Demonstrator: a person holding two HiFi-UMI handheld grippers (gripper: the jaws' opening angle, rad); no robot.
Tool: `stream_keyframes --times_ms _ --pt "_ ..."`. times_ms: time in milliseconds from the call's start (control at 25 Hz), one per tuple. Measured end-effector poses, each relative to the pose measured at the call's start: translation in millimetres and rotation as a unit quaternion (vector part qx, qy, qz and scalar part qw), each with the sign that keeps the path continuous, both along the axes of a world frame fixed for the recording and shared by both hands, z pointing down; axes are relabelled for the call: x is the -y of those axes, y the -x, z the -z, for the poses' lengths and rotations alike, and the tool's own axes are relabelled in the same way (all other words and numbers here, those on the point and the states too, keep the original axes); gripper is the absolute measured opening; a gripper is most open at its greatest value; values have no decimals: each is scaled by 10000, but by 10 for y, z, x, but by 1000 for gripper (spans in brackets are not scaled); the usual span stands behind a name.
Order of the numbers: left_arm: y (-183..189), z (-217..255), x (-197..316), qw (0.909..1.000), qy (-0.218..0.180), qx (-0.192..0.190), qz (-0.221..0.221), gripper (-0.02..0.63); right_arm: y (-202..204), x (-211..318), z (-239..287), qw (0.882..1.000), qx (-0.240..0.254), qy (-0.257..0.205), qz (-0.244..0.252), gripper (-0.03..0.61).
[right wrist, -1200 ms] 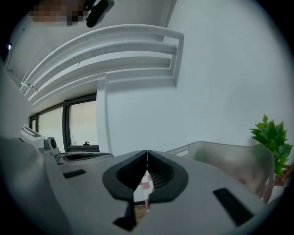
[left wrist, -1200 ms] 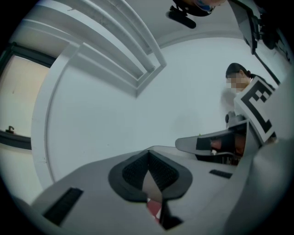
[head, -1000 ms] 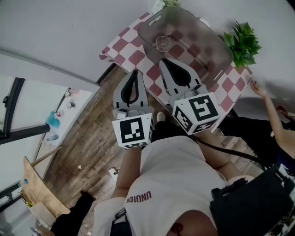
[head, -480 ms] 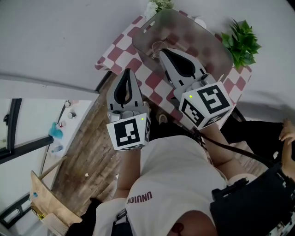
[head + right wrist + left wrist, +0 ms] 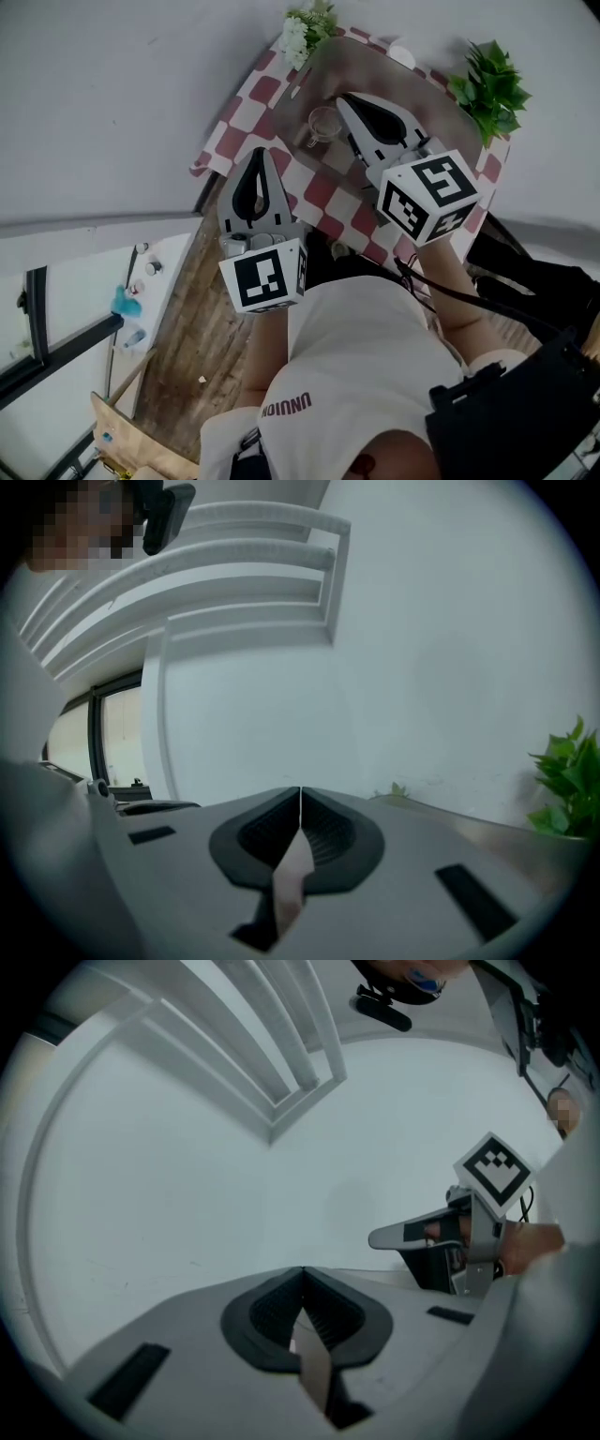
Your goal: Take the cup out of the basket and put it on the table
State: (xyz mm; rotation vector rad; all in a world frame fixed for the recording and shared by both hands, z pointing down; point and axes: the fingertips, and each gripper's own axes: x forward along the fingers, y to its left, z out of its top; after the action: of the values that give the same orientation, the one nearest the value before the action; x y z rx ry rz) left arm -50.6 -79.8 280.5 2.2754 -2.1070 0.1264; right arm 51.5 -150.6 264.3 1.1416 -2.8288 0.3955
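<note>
Closely, flowers [image 5: 300, 28] and plant [image 5: 489, 86] flank the basket [image 5: 375, 66] holding cup [image 5: 323, 123].

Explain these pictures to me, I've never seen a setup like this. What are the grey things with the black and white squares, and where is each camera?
There is no robot arm here. A person stands over a table and holds a grey grasping tool in each hand. The marker cubes are part of those tools.

The head view comes from a camera on the person's head, looking steeply down. In it the left tool is at the left, and the right tool reaches over the basket. The other two pictures come from a camera riding on each tool, looking along its jaws. Both mostly show a pale wall.

On the checked tablecloth are the dark see-through basket, which appears to have a clear cup inside, a green plant and white flowers.

Both tools' jaws are closed together and hold nothing.
</note>
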Motion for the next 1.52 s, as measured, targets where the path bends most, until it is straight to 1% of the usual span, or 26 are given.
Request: stream_keyframes --times_ms 160,360,520,640,720,800,960,1320,1440,1520 --pt "80 -84 166 9999 68 -67 -109 12 4 266 -274 9989 -97 451 -112 20" --pt "110 -176 338 9996 133 -74 -239 12 -32 508 -578 9959 -215 864 -166 20" --pt "146 -233 444 9994 160 -87 -293 12 -58 660 -847 9914 -320 1253 -191 20" --pt "171 -242 516 9993 161 -94 -327 12 -85 751 -1025 9870 -271 1567 -242 25" --pt "194 -255 559 9992 172 -104 -345 12 -80 797 -1126 9842 -244 1742 -203 42" --pt "212 -278 597 9991 203 -125 -360 12 -67 836 -1235 9816 -352 1873 -112 83" --pt "232 -341 662 9986 318 -142 -398 12 -70 921 -1521 9733 -830 2138 -33 94" --pt "293 -396 744 9985 342 -171 -380 12 -106 1015 -2099 9512 -1236 2827 -37 104" --pt "328 -396 768 9987 323 -198 -344 12 -133 1027 -2247 9441 -1510 2931 -51 106" --pt "353 -404 782 9987 340 -222 -305 12 -132 1034 -2312 9407 -1610 2986 -40 107"
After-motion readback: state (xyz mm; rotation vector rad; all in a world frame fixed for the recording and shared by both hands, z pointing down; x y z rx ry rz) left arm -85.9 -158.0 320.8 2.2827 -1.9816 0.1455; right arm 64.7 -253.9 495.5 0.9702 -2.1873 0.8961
